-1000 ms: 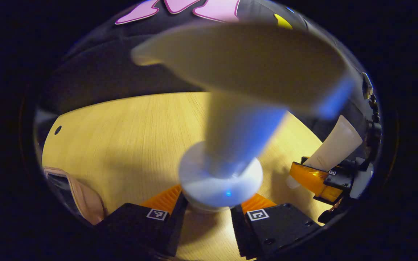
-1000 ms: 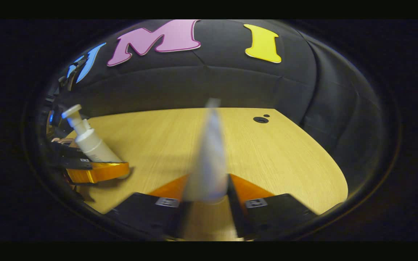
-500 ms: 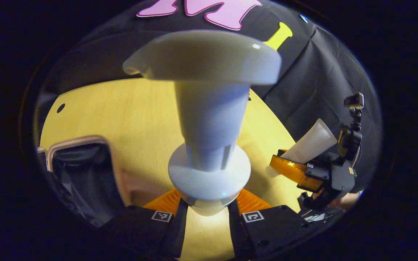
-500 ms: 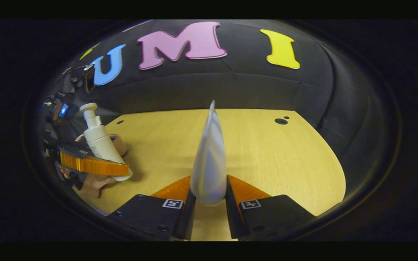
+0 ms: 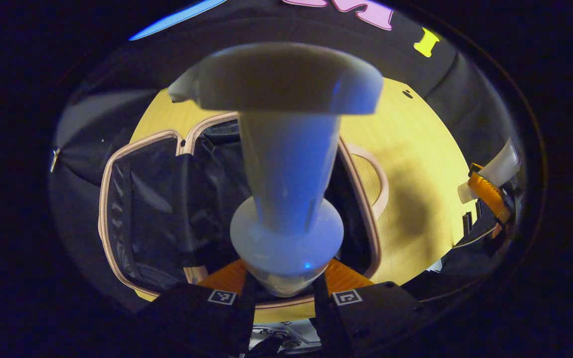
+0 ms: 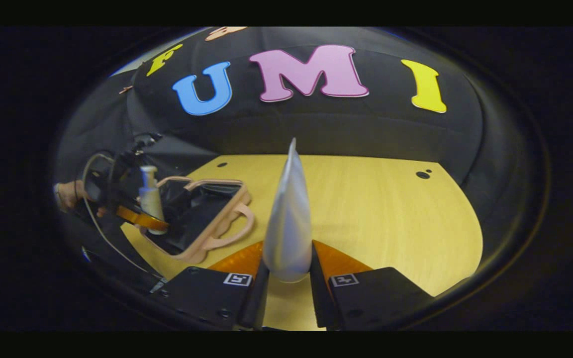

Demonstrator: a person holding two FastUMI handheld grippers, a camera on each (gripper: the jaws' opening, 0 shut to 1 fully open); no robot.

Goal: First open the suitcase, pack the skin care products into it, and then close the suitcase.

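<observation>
The left gripper (image 5: 281, 288) clamps a pump bottle (image 5: 286, 164) above the open suitcase (image 5: 117, 209), while the right gripper (image 6: 286, 278) pinches a tube (image 6: 289, 219) over the table (image 6: 391, 219), suitcase at its ten o'clock.

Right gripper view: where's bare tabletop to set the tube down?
Free: the table from the tube right to its far edge. Crowded: left, where the open suitcase lies with the left gripper holding the pump bottle over it.

Beyond the fingers, much of the open suitcase (image 5: 137, 209) interior is hidden by the pump bottle (image 5: 286, 164) clamped between them.
</observation>
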